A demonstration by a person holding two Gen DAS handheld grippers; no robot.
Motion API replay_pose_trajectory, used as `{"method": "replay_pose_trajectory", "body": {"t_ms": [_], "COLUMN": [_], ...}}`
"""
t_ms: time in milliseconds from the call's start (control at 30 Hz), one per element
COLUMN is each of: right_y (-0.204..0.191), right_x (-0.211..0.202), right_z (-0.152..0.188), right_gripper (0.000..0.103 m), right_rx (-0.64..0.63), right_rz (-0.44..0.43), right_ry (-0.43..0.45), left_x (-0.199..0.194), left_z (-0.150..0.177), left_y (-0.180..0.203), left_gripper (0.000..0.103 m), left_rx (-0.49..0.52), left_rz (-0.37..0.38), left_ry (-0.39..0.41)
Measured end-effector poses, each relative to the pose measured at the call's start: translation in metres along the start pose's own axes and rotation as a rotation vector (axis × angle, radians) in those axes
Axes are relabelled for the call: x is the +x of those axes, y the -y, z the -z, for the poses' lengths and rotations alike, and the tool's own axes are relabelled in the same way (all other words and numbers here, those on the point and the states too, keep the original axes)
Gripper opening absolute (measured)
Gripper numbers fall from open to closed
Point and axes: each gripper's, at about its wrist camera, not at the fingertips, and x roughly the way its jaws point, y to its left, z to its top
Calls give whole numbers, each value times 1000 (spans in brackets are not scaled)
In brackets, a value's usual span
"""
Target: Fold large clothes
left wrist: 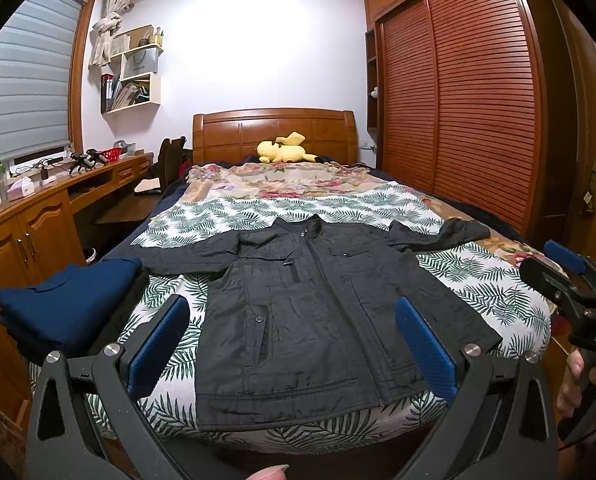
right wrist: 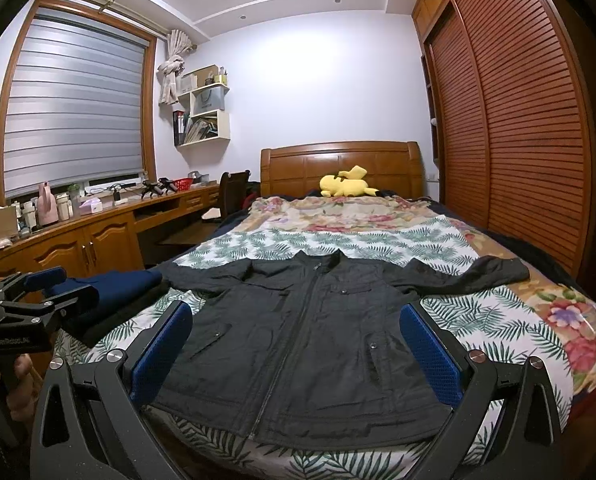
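Black jacket lies flat ahead of us, hem nearest, collar pointing away, sleeves spread. Our left gripper and right gripper hover spread and empty at the bed's near edge.

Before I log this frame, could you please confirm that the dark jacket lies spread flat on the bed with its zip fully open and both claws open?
Not quite: the dark jacket is zipped shut, as the right wrist view shows. It does lie spread flat on the bed, and the left claw and right claw are both open.

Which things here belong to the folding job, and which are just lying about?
Job: jacket, spread flat on the bed; left claw and right claw, both open; folded blue clothes.
Lying about: yellow plush; desk clutter; wall shelves.
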Motion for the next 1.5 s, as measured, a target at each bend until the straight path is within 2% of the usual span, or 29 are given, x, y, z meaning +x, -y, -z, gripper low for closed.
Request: {"method": "replay_pose_trajectory", "body": {"t_ms": [1500], "right_y": [1], "right_x": [-1], "right_z": [0], "right_gripper": [103], "right_rx": [6], "right_rz": [-4], "right_ry": [-1], "left_x": [-7], "left_z": [-4], "left_y": [7], "left_gripper": [103], "left_rx": [12], "left_rz": [4], "left_ry": [14]}}
